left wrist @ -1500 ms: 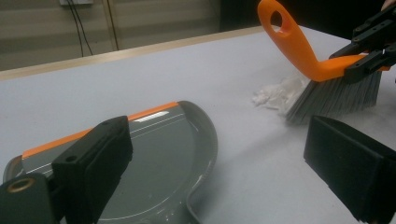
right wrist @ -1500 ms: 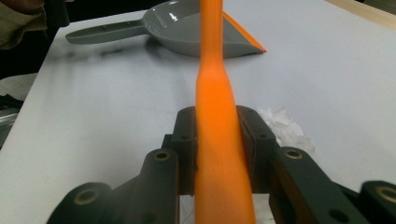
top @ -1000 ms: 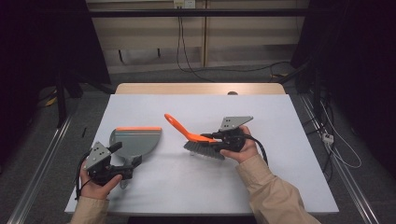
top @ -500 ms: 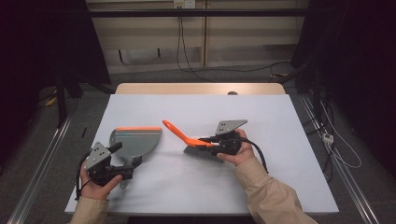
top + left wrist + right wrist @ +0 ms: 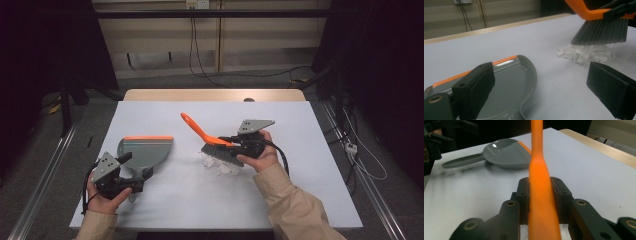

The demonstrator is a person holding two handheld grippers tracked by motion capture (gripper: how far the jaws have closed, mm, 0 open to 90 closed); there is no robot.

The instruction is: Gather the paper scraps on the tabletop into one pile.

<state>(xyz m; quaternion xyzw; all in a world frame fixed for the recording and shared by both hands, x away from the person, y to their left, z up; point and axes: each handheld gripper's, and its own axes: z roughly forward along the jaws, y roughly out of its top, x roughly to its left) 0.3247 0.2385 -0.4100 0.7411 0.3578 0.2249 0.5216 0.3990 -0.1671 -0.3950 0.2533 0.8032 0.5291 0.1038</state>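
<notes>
Gripping the orange brush (image 5: 212,144) by its handle, our right tool (image 5: 239,145) holds the bristles just above the crumpled white paper (image 5: 220,163). Our left tool (image 5: 131,184) stands open over the grey dustpan (image 5: 145,152) handle on the desk (image 5: 300,130).

Table (image 5: 165,210): white top, with a light wooden strip (image 5: 215,94) along the far edge. Behind it, a pale panelled wall; black cables (image 5: 192,45) hang from a wall socket (image 5: 196,4) and trail across the floor. Metal rail (image 5: 42,185) on the floor at left. White power strip (image 5: 351,147) on the floor at right.
</notes>
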